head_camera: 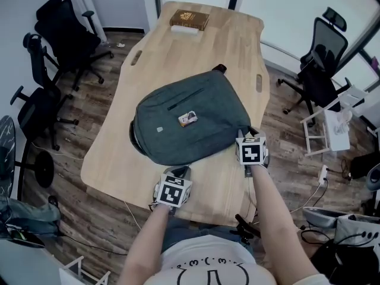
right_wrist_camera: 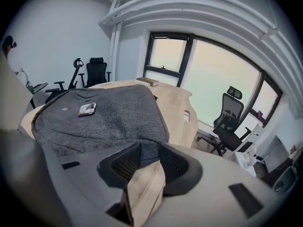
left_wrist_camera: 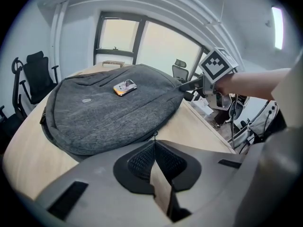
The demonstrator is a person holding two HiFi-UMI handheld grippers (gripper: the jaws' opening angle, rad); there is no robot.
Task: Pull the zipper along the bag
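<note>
Left gripper [left_wrist_camera: 155,143] is pinching the zip pull [left_wrist_camera: 155,135], right gripper [right_wrist_camera: 146,149] clamping the bag [right_wrist_camera: 109,117]. A skewed tug risks the pull slipping free.

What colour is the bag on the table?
The bag is dark heathered grey; it shows best in the left gripper view.

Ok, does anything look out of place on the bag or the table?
Only one thing: a small card-like item lies loose and askew on top of the grey bag; it might slide off when the bag is tugged. Nothing looks spilled or damaged.
</note>
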